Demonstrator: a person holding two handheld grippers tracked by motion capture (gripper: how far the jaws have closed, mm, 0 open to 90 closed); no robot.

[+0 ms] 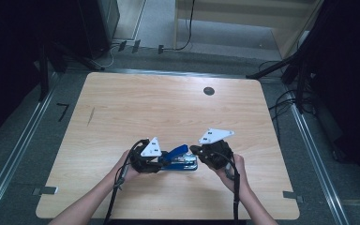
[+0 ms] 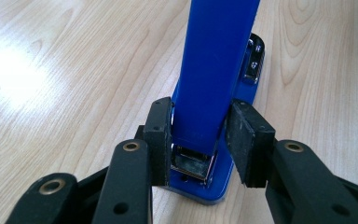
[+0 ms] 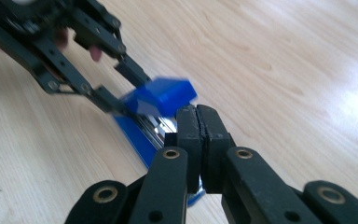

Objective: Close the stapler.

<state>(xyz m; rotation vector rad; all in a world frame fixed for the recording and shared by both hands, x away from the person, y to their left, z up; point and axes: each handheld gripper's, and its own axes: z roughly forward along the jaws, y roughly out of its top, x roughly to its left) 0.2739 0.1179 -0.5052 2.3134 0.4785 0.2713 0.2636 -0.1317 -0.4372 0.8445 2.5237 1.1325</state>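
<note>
On the pale wooden table (image 1: 122, 112), near its front edge and ringed by grey floor and dark room, a blue stapler (image 1: 182, 159) lies with its top arm raised, the left gripper (image 2: 199, 140) clasping its hinge end, the right gripper (image 3: 198, 135) clenched empty just beside it.

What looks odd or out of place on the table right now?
The blue stapler stands out: its top arm is swung up away from the base instead of lying closed, leaving the metal staple channel exposed. The left gripper straddles its hinge end, while the right gripper, jaws pressed together, sits by the other end.
</note>
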